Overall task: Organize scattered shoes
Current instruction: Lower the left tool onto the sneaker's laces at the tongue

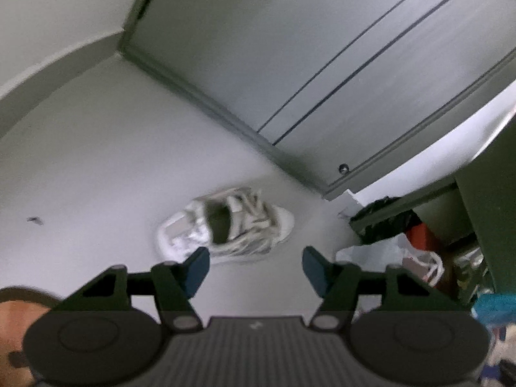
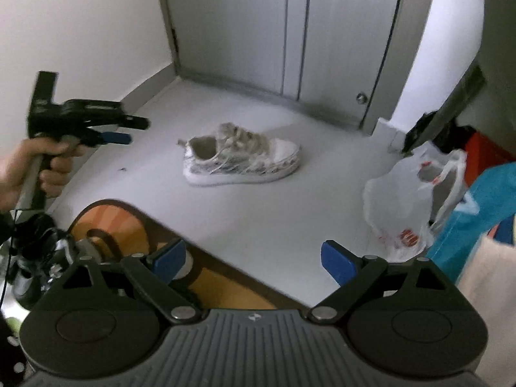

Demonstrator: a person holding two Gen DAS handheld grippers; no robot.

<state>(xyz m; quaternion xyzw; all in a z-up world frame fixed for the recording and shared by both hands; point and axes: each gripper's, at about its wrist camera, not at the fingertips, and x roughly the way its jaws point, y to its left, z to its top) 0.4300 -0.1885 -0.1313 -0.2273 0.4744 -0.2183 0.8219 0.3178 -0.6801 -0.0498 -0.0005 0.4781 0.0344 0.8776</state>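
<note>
The white sneaker (image 1: 225,222) is best taken at its collar by the left gripper (image 1: 254,266), whose jaws are parted, nothing held

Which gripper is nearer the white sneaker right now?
Left. The left gripper hangs open just short of the white sneaker, touching nothing. The right gripper is open too, farther back across bare floor.

shoe (image 2: 242,161) before door (image 2: 290,32), bag (image 2: 403,200) right
</note>
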